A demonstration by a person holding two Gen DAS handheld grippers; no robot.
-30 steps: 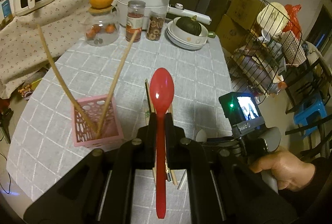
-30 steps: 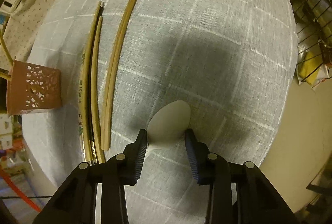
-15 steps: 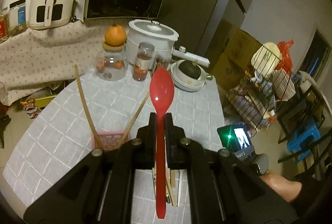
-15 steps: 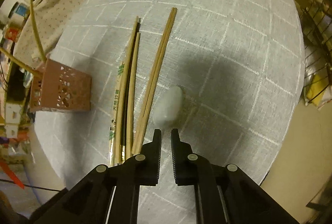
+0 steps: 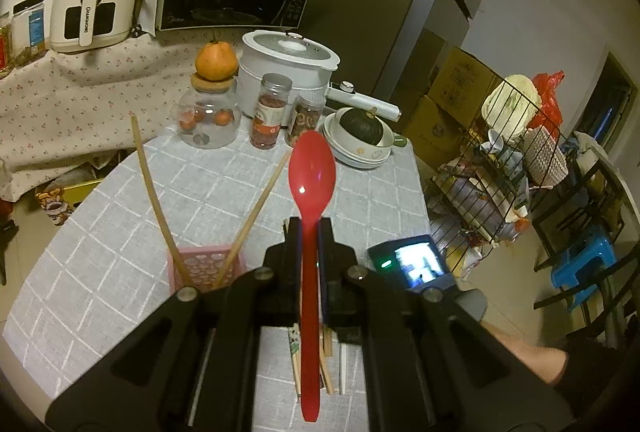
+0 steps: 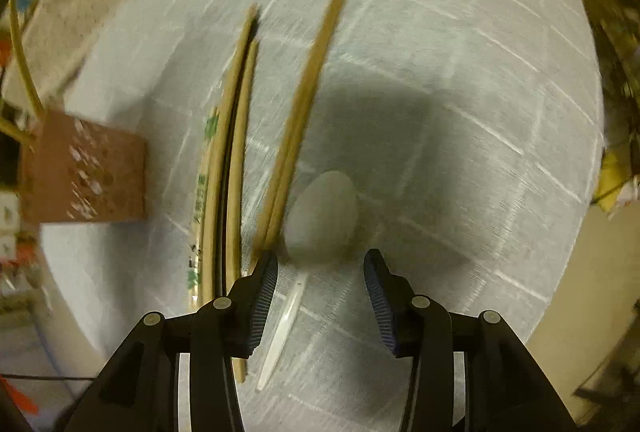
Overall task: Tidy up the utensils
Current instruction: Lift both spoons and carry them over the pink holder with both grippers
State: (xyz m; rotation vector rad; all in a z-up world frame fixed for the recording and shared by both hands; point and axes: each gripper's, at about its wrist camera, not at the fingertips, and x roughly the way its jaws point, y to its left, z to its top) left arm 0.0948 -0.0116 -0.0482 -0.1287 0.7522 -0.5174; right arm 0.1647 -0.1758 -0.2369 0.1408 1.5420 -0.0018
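My left gripper [image 5: 308, 228] is shut on a red spoon [image 5: 311, 168] and holds it bowl-up above the table. A pink perforated holder [image 5: 204, 266] with two chopsticks [image 5: 154, 188] stands below and to its left; it also shows in the right wrist view [image 6: 86, 172]. My right gripper [image 6: 320, 272] is open, low over the table. A white spoon [image 6: 320, 216] lies on the cloth with its handle between the fingers. Several loose chopsticks [image 6: 236, 152] lie just left of it.
The round table has a grey checked cloth [image 5: 120, 200]. At its far side stand a glass jar with an orange on top [image 5: 210, 112], two spice jars [image 5: 272, 116], a white pot [image 5: 288, 72] and stacked bowls with a squash [image 5: 362, 140]. A wire rack [image 5: 500, 172] stands to the right.
My right gripper has opened after being shut half a second ago, and the white spoon lies on the cloth between its fingers. My left gripper has tilted up with the red spoon.
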